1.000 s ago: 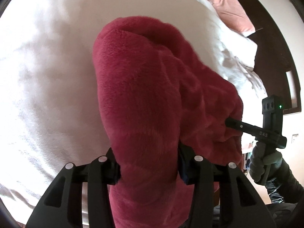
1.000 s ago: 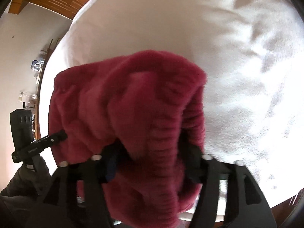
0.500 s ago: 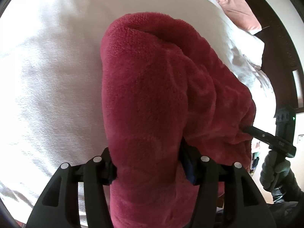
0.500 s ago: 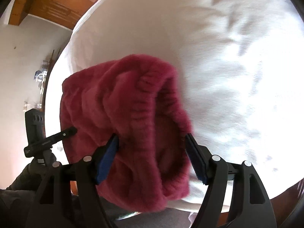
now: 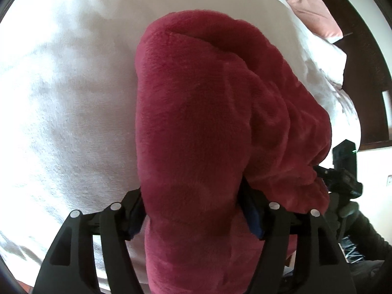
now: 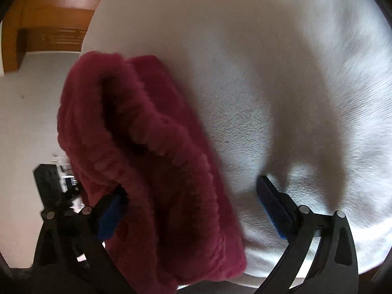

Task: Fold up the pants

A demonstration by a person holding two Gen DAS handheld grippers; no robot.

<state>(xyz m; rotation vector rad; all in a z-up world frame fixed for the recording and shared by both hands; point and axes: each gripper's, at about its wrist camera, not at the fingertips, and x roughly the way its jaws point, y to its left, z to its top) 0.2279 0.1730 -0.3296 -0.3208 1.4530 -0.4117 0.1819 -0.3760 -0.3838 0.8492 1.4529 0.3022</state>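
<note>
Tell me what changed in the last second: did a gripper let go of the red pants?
Yes. The right gripper opened wide and released the red fleece pants, which now lie against its left finger only. The left gripper stayed clamped on the pants over the white bedspread.

red pants in left claw

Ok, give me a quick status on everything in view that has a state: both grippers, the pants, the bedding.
left gripper: shut on the pants
right gripper: open, jaws wide apart, one finger against the fabric
pants: red fleece, bunched and doubled over, draped on the bed
white bed cover: spread out, lightly wrinkled
pink pillow: lying at the far end of the bed
</note>
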